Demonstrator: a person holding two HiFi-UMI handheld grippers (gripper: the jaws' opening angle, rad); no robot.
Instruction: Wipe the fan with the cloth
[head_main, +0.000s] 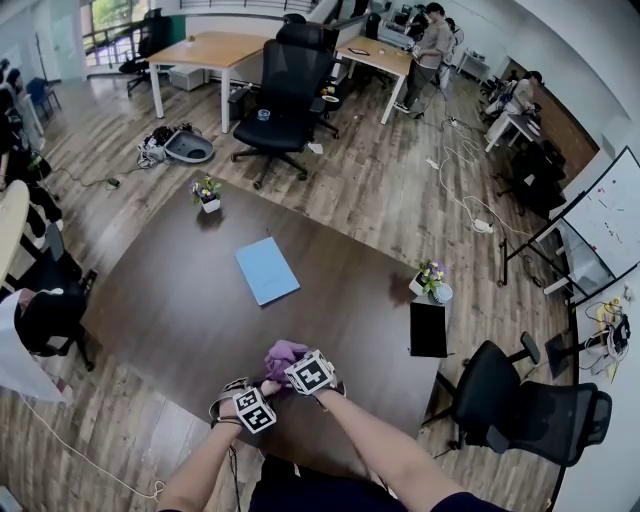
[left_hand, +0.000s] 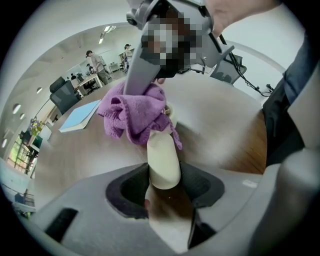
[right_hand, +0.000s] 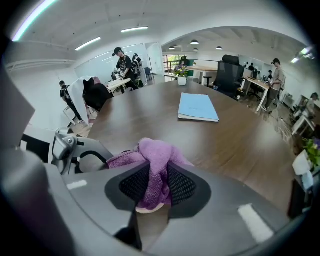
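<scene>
My left gripper (left_hand: 165, 176) is shut on the cream handle (left_hand: 163, 159) of a small hand-held fan, which points away from it over the dark table (head_main: 180, 300). The fan's head is hidden under a crumpled purple cloth (left_hand: 134, 114). The right gripper (right_hand: 156, 187) is shut on that cloth (right_hand: 156, 160), its jaws pinching a bunch of it, and it comes down onto the fan from above. In the head view both grippers meet at the table's near edge: the left gripper (head_main: 258, 398), the right gripper (head_main: 295, 368), and the cloth (head_main: 283, 354) bulging between them.
A blue folder (head_main: 266, 270) lies flat mid-table. Small flower pots stand at the far left (head_main: 207, 194) and right (head_main: 432, 281) edges, and a black slab (head_main: 428, 329) is by the right edge. An office chair (head_main: 525, 405) stands right of the table. People work at distant desks.
</scene>
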